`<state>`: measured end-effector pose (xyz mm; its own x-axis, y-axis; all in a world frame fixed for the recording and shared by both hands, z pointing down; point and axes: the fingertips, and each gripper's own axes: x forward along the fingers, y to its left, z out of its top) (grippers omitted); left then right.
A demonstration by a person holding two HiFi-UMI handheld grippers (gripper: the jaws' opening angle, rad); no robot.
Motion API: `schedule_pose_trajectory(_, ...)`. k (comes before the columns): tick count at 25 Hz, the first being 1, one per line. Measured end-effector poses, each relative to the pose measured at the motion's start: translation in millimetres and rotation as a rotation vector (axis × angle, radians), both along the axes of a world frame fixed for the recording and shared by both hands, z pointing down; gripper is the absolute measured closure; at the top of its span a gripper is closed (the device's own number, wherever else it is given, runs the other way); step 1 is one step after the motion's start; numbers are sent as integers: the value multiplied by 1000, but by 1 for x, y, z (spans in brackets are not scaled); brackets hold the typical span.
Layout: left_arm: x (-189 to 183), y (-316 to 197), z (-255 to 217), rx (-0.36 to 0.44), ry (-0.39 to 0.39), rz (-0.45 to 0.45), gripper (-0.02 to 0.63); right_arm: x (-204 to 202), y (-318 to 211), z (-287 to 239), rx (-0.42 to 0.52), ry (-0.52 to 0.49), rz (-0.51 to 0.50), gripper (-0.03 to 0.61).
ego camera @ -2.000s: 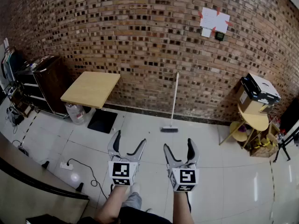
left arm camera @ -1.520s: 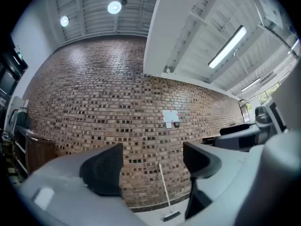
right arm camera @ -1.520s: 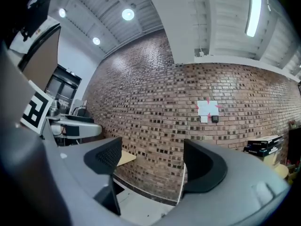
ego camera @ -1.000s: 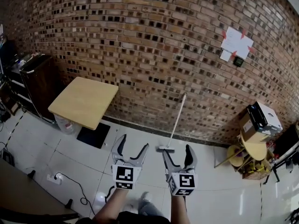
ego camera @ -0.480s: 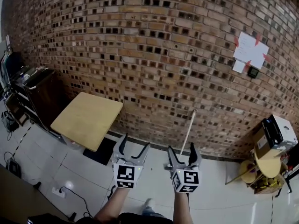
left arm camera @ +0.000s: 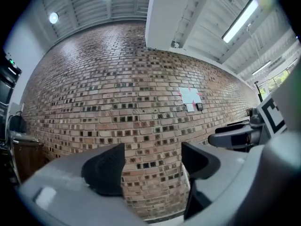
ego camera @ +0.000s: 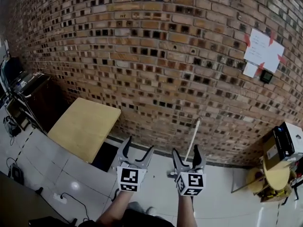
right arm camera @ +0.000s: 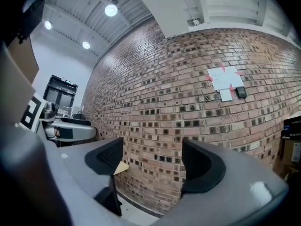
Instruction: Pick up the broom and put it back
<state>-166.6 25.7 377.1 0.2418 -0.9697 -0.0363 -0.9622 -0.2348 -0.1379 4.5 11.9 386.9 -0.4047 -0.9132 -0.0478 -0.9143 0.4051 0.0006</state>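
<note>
Both the left gripper (ego camera: 138, 145) and right gripper (ego camera: 185, 151) point level with jaws apart and empty, likely readied for the broom (ego camera: 193, 138), which leans on the brick wall (ego camera: 142, 56) at the right gripper's one o'clock.

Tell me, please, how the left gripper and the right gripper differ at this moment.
The right gripper is directly before the broom, whose white handle rises behind its jaws; the left gripper stands aside, nearer the wooden table. The left gripper's marker cube carries a different pattern from the right's. Both have jaws apart, hold nothing, and face the brick wall.
</note>
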Motion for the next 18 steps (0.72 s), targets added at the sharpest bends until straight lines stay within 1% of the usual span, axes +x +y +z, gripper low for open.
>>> schedule_pose_trajectory(4,-6,-43,9,-14,14,4,233,-6,-37,8,-8,12,1,195)
schedule_pose_trajectory(8,-4,-99,14,-9,29,44,233,-9,-87,9,-1,28,29,198)
schedule_pose_trajectory(10,-7,-132,15,-11,23,56,233,-14,-115,8,-3,36,37,198)
schedule_pose_trajectory(12,-14,-168,6,1,11,61,235,-24,-144,-1,9,54,40,201)
schedule_pose_trajectory(16,-30,-231,-21,43,50,88,233,-40,-201,-29,53,82,64,202)
schedule_pose_trajectory(18,-42,-257,-29,56,48,91,235,-51,-226,-38,67,85,70,204)
